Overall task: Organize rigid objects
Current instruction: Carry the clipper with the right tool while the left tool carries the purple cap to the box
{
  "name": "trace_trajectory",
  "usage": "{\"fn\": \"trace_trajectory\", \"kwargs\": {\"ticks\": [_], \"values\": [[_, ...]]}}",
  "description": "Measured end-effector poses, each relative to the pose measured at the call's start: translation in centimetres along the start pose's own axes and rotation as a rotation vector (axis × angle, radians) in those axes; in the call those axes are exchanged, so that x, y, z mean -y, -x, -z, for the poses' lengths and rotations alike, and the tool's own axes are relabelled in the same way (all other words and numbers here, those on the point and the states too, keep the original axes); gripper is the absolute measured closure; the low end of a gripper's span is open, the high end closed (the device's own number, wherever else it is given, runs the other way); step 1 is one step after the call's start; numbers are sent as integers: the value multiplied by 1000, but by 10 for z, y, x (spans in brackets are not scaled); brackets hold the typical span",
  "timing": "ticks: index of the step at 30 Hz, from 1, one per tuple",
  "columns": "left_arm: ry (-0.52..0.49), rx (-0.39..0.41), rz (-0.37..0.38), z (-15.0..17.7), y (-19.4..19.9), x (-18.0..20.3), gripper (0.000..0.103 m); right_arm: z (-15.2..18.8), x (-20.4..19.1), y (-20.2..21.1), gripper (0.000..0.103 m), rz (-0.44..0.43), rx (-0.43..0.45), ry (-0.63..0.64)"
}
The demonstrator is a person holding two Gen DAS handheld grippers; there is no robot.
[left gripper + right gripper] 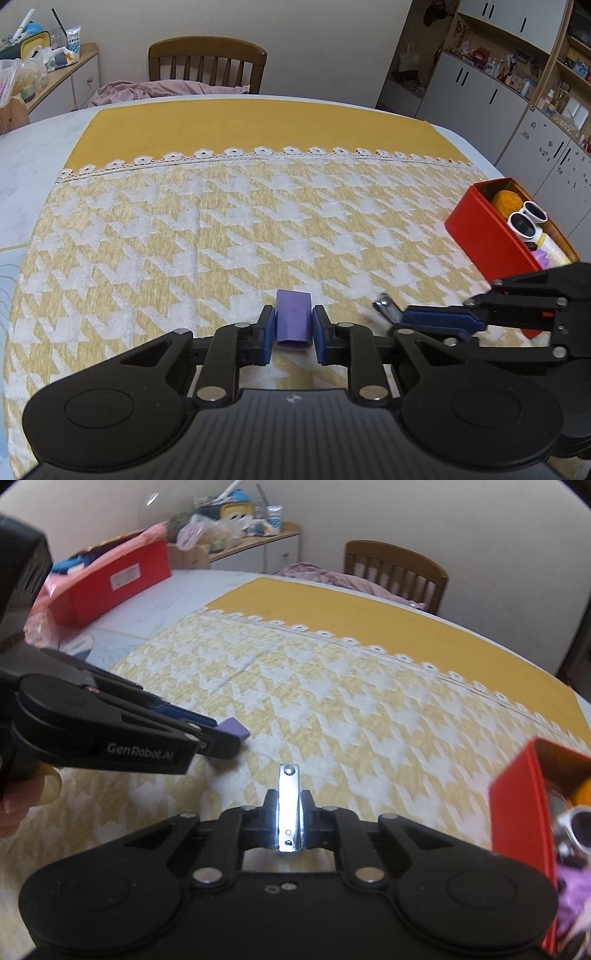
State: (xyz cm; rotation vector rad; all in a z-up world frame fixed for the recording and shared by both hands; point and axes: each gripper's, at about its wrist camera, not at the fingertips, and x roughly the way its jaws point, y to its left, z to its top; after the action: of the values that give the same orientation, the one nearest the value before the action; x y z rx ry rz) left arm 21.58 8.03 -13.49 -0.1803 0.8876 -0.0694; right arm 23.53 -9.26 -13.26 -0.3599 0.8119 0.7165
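My left gripper (293,319) is shut on a purple block (292,318), low over the yellow houndstooth cloth (221,229). The block's tip also shows in the right wrist view (234,728), beyond the left gripper (221,738). My right gripper (289,805) is shut on a shiny metal nail clipper (289,805), held above the cloth. In the left wrist view the right gripper (391,314) reaches in from the right with the clipper (384,304). A red box (491,240) at the right holds white sunglasses (524,219), an orange ball and other items.
The red box also shows at the right edge of the right wrist view (521,808). A larger red box (118,583) stands on the table's far left. A wooden chair (207,64) stands behind the table. Cabinets and shelves (498,85) line the right wall.
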Motion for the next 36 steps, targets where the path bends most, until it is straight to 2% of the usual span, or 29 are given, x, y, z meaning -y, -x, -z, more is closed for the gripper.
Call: {"fn": "trace_trajectory", "kwargs": {"ticks": [12,21,36], "values": [[-20,38,42,-1,45,34,82,15,23,73,93,18,65,-161],[-69,68,79,-9,68,81,82,30,48,122,93,61,126,-234],[-148,76,173,-25,60,177,82,66,120,165,93,153,160,-323]]}}
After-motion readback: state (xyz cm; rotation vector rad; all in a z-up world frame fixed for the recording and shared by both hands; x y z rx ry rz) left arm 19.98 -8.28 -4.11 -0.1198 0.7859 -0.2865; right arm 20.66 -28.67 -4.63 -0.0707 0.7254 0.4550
